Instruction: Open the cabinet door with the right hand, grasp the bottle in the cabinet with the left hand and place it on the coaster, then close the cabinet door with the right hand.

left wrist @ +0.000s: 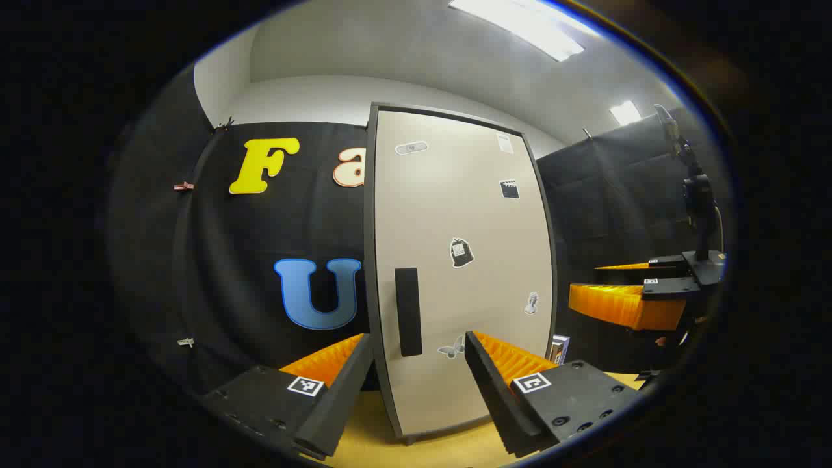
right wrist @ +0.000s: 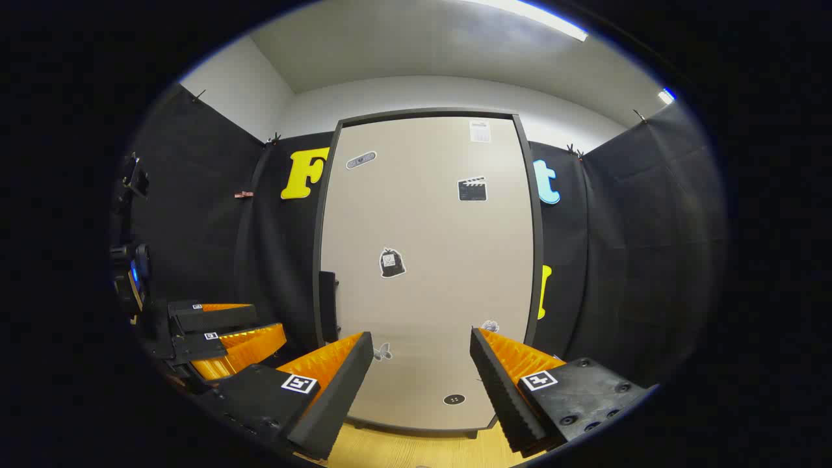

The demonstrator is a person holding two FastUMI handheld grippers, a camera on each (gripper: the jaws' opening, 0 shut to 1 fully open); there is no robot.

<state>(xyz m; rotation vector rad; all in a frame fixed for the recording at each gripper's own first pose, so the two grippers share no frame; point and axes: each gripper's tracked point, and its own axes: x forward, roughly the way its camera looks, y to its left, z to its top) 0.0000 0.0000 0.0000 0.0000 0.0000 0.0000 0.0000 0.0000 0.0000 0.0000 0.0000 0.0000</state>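
Observation:
The tall cabinet's beige door [left wrist: 455, 273] is closed, so its inside is hidden. A black vertical handle [left wrist: 408, 312] sits near the door's left edge, and it appears edge-on as the handle [right wrist: 328, 305] in the right gripper view. My left gripper [left wrist: 417, 351] is open, holds nothing, and faces the handle from a short distance. My right gripper [right wrist: 422, 364] is open too, facing the lower middle of the door [right wrist: 429, 273] without touching it. Each gripper also appears in the other's view: the right gripper [left wrist: 617, 283] off to the right, the left gripper [right wrist: 240, 325] off to the left.
The cabinet stands on a yellow wooden tabletop [left wrist: 442, 448]. A small box [left wrist: 559, 348] peeks out past the cabinet's right side. Black cloth walls close in behind and on both sides. Several stickers dot the door.

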